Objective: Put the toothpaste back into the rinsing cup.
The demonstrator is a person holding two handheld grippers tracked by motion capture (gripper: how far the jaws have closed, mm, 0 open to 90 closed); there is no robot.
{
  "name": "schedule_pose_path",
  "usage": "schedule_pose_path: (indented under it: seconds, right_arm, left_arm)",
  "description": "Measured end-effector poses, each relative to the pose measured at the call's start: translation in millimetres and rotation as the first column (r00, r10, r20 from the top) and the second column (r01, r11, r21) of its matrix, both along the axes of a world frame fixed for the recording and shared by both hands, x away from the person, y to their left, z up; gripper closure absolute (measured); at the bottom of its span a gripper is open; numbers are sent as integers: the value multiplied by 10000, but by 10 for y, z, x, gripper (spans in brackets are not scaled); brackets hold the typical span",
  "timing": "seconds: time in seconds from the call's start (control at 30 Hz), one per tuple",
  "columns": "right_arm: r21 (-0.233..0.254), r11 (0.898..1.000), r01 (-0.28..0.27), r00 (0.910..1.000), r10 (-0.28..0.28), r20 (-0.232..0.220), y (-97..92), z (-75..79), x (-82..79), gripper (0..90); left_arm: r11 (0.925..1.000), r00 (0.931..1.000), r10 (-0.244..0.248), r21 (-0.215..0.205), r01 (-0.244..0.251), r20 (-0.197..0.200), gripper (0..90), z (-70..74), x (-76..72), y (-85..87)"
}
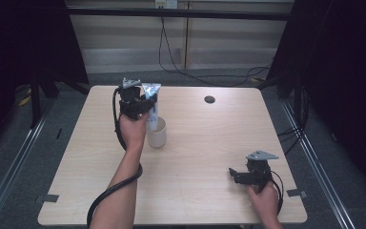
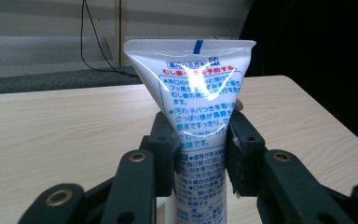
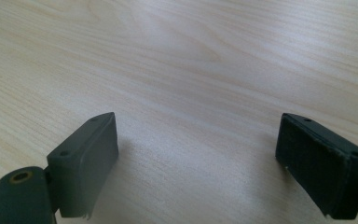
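A white toothpaste tube (image 1: 152, 106) with blue and red print stands upright, crimped end up, its lower end in or just over a cream cup (image 1: 156, 133) on the wooden table (image 1: 205, 143). My left gripper (image 1: 145, 107) is shut on the tube's middle. In the left gripper view both black pads (image 2: 164, 154) press the tube (image 2: 196, 93) from either side. My right gripper (image 1: 233, 175) rests low over the table's front right, jaws wide apart. In the right gripper view only bare wood lies between its pads (image 3: 93, 158).
A dark round grommet hole (image 1: 209, 99) sits near the table's far edge. Black cables (image 1: 171, 52) trail across the floor behind the table. Dark curtains flank both sides.
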State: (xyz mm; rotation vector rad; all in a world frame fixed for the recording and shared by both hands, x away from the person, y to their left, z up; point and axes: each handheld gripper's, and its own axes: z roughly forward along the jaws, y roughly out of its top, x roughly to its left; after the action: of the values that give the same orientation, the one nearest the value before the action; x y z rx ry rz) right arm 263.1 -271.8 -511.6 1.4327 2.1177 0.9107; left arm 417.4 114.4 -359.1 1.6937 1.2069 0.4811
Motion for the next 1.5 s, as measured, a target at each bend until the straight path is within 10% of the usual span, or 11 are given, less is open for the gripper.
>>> schedule_pose_path:
  seconds: [1.5]
  right_arm:
    - [-20,10000,-10,10000,10,-2,-2,0,0,124]
  left_arm:
    - [9990,9991,195,406,-180,-387,644,-451,-168,-49]
